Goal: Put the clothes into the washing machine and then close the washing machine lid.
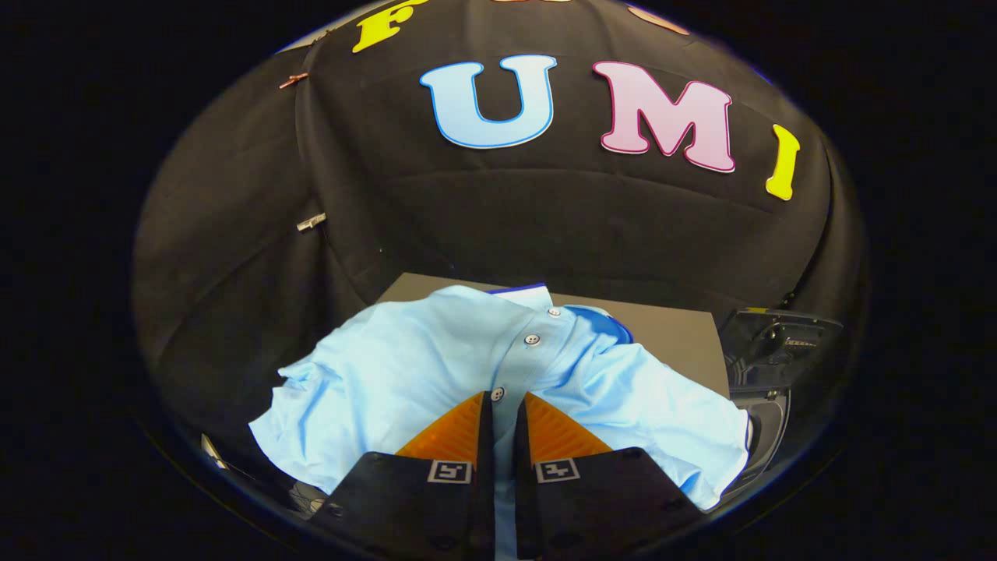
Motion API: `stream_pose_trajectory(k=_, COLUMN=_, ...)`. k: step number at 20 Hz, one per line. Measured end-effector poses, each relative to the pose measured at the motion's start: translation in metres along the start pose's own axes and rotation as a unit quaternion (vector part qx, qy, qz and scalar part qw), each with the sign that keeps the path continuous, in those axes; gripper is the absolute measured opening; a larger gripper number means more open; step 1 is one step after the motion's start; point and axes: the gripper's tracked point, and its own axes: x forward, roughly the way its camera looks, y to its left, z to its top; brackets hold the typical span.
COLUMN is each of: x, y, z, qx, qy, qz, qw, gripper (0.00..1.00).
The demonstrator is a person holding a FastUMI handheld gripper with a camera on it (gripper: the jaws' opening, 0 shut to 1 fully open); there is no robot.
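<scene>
A light blue buttoned shirt point(389, 374) hangs spread out from my gripper point(504, 399), which is shut on its button placket. Both fingers press the cloth between them, with only a thin strip of fabric showing in the gap. The shirt's collar points away from me and its body drapes to both sides of the fingers. Beyond and to the right of the shirt, the washing machine point(767, 366) shows a dark raised lid and part of its open rim, low and partly hidden by the cloth.
A flat grey tabletop point(670, 327) lies under and beyond the shirt. The black cloth wall rises close behind it. A small metal clip point(311, 222) is pinned to the cloth at the left.
</scene>
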Motion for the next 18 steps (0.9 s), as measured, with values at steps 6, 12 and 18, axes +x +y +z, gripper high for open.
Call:
stream_pose_trajectory(k=6, x=-0.027, y=0.016, z=0.032, qx=0.007, qy=-0.045, qz=0.025, qw=0.999, gripper=0.15)
stream_pose_trajectory(k=12, x=-0.047, y=0.027, z=0.037, qx=-0.016, qy=-0.068, qz=0.032, qw=0.997, gripper=0.15)
stream_pose_trajectory(k=18, x=-0.063, y=0.029, z=0.038, qx=-0.051, qy=-0.085, qz=0.029, qw=0.995, gripper=0.15)
